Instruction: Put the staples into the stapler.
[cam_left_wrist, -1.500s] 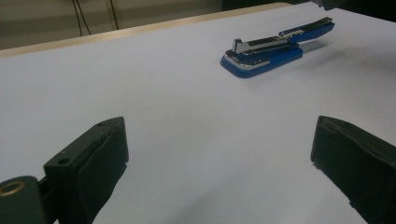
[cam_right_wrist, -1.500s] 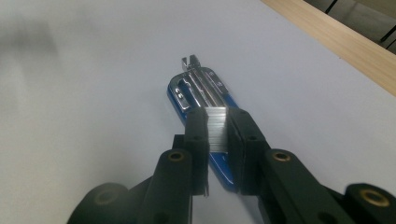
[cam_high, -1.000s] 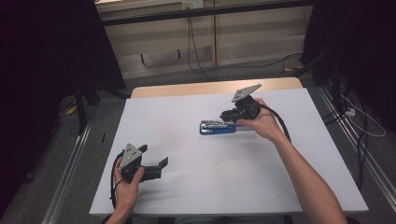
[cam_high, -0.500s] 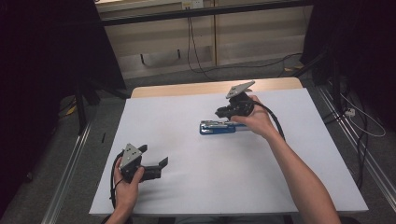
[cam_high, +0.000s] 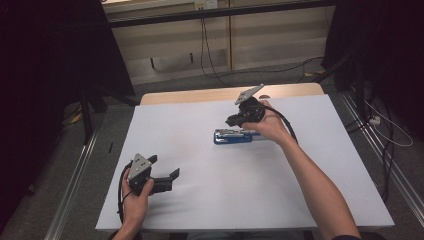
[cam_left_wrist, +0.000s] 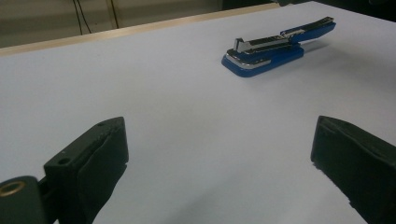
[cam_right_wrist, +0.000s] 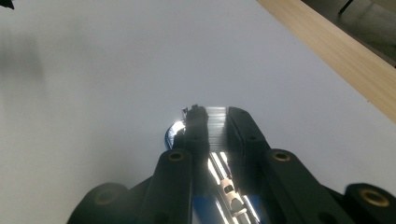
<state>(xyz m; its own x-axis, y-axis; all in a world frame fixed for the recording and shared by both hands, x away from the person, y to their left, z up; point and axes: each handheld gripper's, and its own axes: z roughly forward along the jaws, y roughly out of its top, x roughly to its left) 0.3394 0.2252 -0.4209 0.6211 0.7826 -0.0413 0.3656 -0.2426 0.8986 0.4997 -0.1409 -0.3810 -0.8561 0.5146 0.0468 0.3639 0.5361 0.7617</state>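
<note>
Pinching something narrow, the right gripper (cam_high: 239, 120) has its two black jaws drawn close together, and between them in the right gripper view runs the shiny metal top of the blue stapler (cam_right_wrist: 219, 186), with the stapler's nose poking out just past the jaw tips. In the high view that gripper sits over the stapler's right end, tilted down from the person's right hand (cam_high: 267, 125), while the stapler body (cam_high: 232, 136) stretches away to the gripper's left on the white table cover (cam_high: 300, 200). From the left gripper view the stapler (cam_left_wrist: 275, 46) appears with its upper arm lifted away from the base at the far end, so the grip seems to be on the upper arm, though the exact contact is hidden there.

My reading is that the step in hand is opening or lifting the stapler's top by its rear end. The next move calls for a steady pull upward without letting the slim metal slip from the pads, and probably something to hold the base down.

Well apart, toward the near left corner of the cover, the left gripper (cam_high: 167, 181) rests low in the left hand (cam_high: 135, 195), its jaws spread wide with nothing between them, pointed toward the stapler. Beyond the cover, a strip of bare wooden tabletop (cam_high: 200, 95) runs along the far edge.
</note>
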